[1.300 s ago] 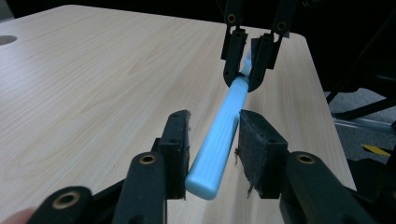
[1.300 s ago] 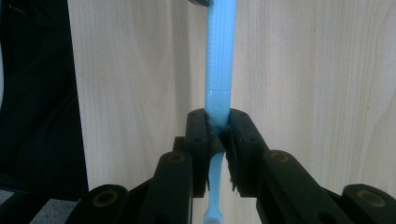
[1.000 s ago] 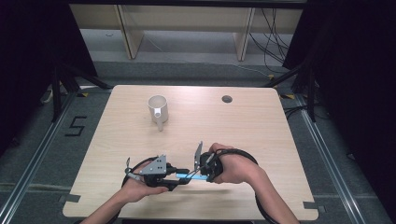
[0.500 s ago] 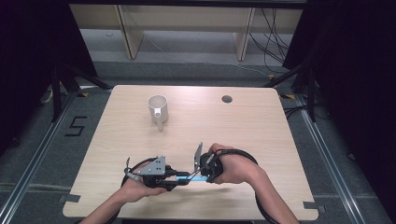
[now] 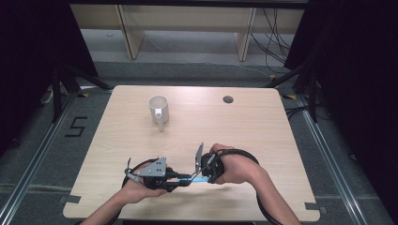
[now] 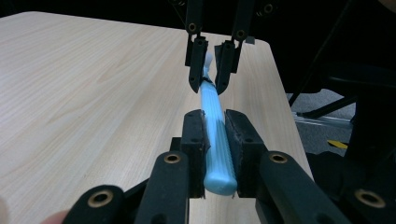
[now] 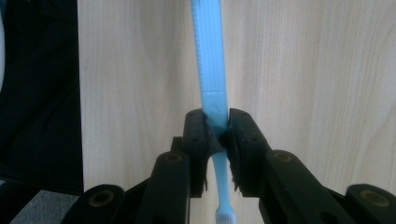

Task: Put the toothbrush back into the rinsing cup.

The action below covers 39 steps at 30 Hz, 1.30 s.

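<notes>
Toothbrush [image 5: 196, 178] hangs over the near table [image 5: 263, 136] edge, well short of the mug [image 5: 158, 109]. Left gripper [image 6: 215, 133] just clamped its handle; right gripper [image 7: 217, 128] pinches the neck, easing off. Keep your left grip firm and back the right straight off the neck

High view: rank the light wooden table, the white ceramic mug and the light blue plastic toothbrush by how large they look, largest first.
1. Light wooden table, by far the largest.
2. White ceramic mug.
3. Light blue plastic toothbrush: just a thin strip shows between the left gripper and right gripper, so its full length is hidden and its place below the mug is unsure.
</notes>
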Each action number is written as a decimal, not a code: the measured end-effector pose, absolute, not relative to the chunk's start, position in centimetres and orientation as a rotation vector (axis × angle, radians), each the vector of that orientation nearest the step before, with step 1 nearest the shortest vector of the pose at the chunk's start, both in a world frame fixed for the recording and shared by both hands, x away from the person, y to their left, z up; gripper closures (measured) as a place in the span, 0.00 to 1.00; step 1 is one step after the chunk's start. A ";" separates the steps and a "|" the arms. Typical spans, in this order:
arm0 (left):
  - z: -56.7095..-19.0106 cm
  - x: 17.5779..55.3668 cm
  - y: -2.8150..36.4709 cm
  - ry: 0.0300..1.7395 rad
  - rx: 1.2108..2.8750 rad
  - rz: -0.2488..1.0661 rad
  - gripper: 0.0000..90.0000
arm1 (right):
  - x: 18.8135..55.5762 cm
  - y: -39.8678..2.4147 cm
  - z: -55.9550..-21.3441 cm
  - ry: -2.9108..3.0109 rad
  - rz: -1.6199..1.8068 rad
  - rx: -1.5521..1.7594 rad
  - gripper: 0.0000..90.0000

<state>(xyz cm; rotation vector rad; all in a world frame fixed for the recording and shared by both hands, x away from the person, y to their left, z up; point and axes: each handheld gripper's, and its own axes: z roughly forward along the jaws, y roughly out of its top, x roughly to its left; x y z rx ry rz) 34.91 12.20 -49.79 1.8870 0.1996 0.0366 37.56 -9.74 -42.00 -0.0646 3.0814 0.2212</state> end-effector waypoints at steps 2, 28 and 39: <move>-49.8 34.9 12.2 0.201 1.889 0.037 0.87 | 37.6 -9.7 -41.9 3.084 0.234 -0.062 0.86; -49.5 35.3 12.7 0.268 1.847 0.093 0.87 | 37.5 -11.1 -40.6 2.989 0.357 0.221 0.72; -49.1 35.8 13.8 0.345 1.777 0.179 0.87 | 36.5 -14.2 -38.7 2.805 0.772 0.415 0.66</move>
